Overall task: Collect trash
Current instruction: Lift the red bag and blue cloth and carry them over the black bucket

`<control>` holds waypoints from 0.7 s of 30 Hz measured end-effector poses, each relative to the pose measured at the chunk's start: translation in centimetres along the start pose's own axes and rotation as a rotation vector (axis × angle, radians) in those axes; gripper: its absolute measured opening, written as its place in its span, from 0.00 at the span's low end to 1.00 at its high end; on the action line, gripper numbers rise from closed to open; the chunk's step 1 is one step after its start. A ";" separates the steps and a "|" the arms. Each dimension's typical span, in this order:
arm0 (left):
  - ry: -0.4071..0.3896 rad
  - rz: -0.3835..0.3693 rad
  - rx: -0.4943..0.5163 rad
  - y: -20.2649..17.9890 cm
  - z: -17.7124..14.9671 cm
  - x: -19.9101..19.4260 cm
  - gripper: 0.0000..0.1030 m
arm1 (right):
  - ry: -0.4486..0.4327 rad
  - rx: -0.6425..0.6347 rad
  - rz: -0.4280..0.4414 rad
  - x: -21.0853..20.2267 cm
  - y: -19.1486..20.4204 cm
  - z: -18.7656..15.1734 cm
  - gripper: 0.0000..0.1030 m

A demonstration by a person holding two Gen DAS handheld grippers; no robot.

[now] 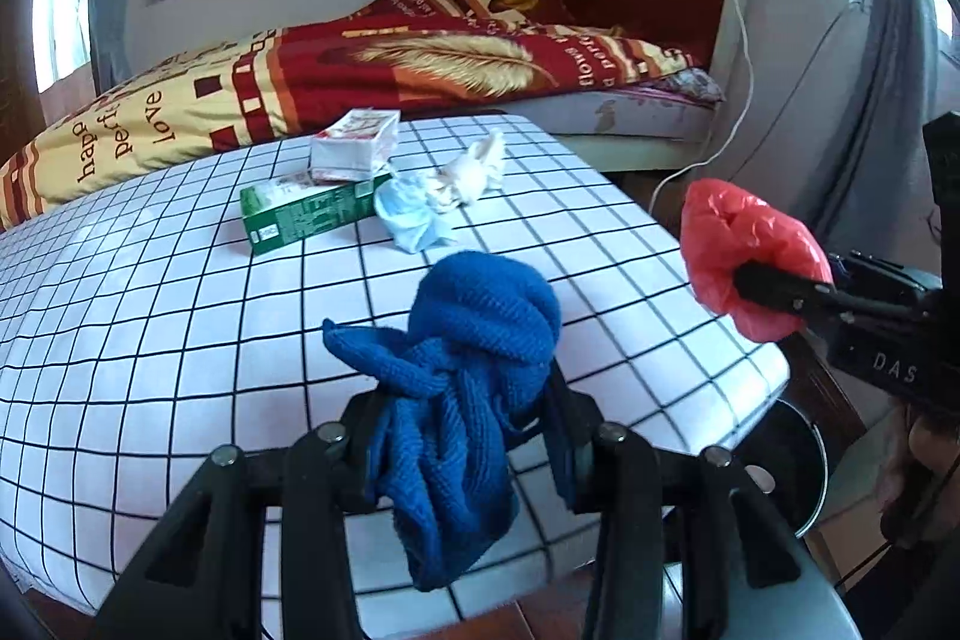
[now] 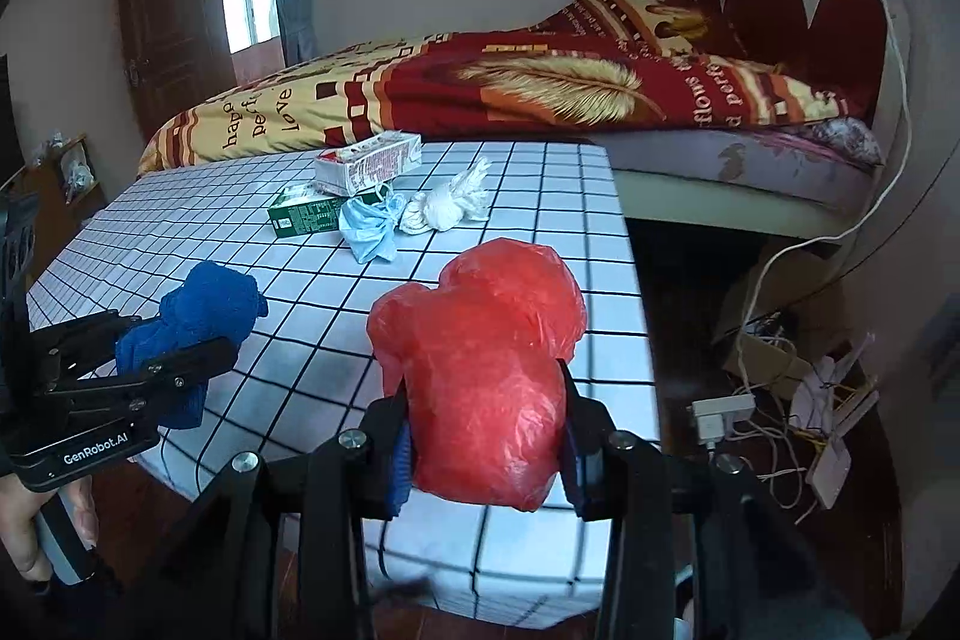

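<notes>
My left gripper (image 1: 459, 418) is shut on a blue knitted cloth (image 1: 468, 340), held above the near edge of the checked table (image 1: 150, 340); it also shows in the right wrist view (image 2: 198, 316). My right gripper (image 2: 483, 436) is shut on a crumpled red plastic bag (image 2: 486, 370), seen at the right in the left wrist view (image 1: 744, 250). At the table's far side lie a green carton (image 1: 306, 214), a white and red carton (image 1: 354, 148), a blue face mask (image 1: 411, 217) and crumpled white tissue (image 1: 468, 172).
A bed with a red and yellow quilt (image 2: 480, 94) stands behind the table. Cables and a power strip (image 2: 726, 415) lie on the floor to the right. A round metal bin (image 1: 792, 466) sits below the table's right corner.
</notes>
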State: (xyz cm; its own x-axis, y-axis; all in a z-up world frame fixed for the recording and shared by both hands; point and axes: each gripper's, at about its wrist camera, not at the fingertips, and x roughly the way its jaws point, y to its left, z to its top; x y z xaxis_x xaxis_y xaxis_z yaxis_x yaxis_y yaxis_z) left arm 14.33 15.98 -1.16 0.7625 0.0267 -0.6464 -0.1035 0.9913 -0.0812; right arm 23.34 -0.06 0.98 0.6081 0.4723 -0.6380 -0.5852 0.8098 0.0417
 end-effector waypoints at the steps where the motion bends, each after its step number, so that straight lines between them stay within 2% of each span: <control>1: -0.005 -0.004 0.001 -0.4 -0.1 -0.2 0.42 | -0.006 -0.003 -0.007 -0.8 -0.2 -0.2 0.40; 7: -0.016 -0.040 0.029 -3.0 -0.4 -1.1 0.42 | -0.032 0.011 -0.029 -3.9 -2.1 -1.4 0.40; 14: -0.014 -0.068 0.074 -6.0 -0.7 -1.6 0.42 | -0.027 0.057 -0.037 -5.5 -4.1 -4.1 0.40; 21: -0.010 -0.107 0.111 -9.3 -0.8 -1.2 0.42 | -0.031 0.090 -0.061 -6.8 -6.4 -5.3 0.40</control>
State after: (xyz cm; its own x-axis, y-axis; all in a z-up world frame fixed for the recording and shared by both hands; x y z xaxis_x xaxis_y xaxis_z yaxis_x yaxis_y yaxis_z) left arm 13.82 6.58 -0.24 0.7717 -0.0796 -0.6310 0.0498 0.9967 -0.0649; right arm 20.05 -10.30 1.00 0.6583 0.4304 -0.6176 -0.4969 0.8647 0.0730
